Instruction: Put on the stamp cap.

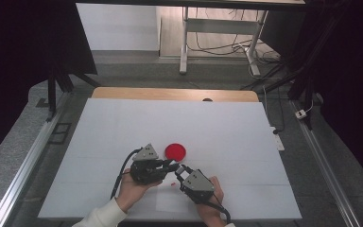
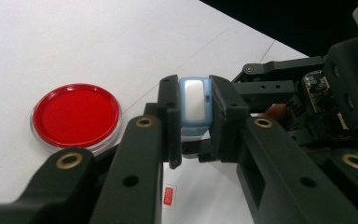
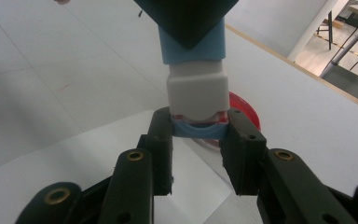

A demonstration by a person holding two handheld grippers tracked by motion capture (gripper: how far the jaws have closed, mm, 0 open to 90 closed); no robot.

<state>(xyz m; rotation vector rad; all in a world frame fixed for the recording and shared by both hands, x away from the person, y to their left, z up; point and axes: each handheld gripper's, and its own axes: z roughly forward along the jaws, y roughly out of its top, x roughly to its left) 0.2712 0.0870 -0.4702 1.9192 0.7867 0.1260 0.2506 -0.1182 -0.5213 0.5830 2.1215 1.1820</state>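
Above the white worktop, left gripper and right gripper both clamp the small blue-and-white plastic block, apparently a stamp, near the red round dish.

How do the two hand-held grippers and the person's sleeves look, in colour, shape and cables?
Both the left gripper and the right gripper are black, each topped by a grey three-cornered plate. Their black fingers are blocky, on arms with brass-coloured rivets. A black cable trails from each. The person wears a white sleeve.
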